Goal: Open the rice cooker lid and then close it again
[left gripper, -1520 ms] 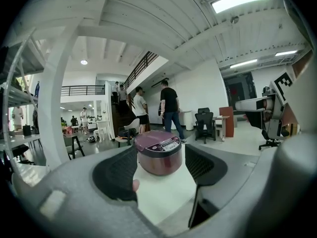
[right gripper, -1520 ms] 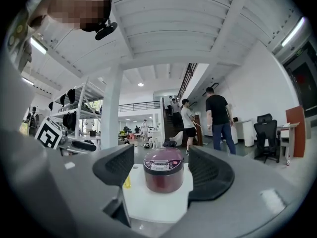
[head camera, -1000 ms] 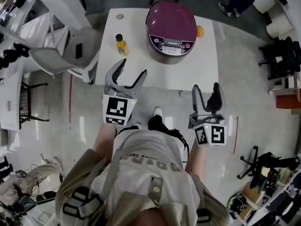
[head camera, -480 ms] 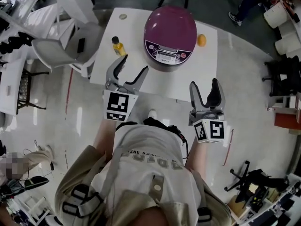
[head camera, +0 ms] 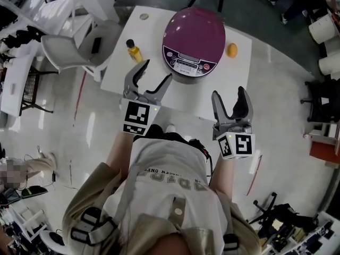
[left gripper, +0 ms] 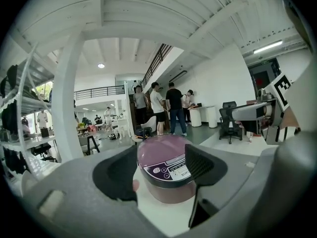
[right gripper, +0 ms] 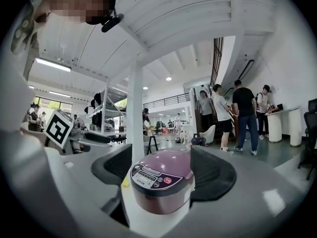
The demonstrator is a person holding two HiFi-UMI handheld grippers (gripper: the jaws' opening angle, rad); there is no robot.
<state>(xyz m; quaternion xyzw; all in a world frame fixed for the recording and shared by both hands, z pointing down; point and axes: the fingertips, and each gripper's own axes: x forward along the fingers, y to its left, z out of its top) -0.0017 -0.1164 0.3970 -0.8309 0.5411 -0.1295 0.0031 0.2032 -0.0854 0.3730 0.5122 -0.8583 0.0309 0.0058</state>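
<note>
The rice cooker (head camera: 194, 39), purple with a grey control panel, stands on the white table (head camera: 159, 97) with its lid down. My left gripper (head camera: 154, 73) hangs open over the table's near edge, a little short of the cooker's front left. My right gripper (head camera: 229, 96) is open at the near right edge, further from the cooker; its jaws have just been opening, with nothing between them. In the left gripper view the cooker (left gripper: 166, 167) shows ahead between the open jaws of the left gripper (left gripper: 161, 171). The right gripper view frames the cooker (right gripper: 161, 180) the same way.
A small yellow bottle (head camera: 133, 51) stands left of the cooker, an orange (head camera: 232, 50) to its right, and a small round cap (head camera: 144, 16) at the far left corner. A white chair (head camera: 74, 49) sits against the table's left side. Several people (left gripper: 168, 108) stand beyond the table.
Both grippers have moved forward to the table's near edge, and the cooker now lies closer ahead of them. The right jaws stand slightly wider.
</note>
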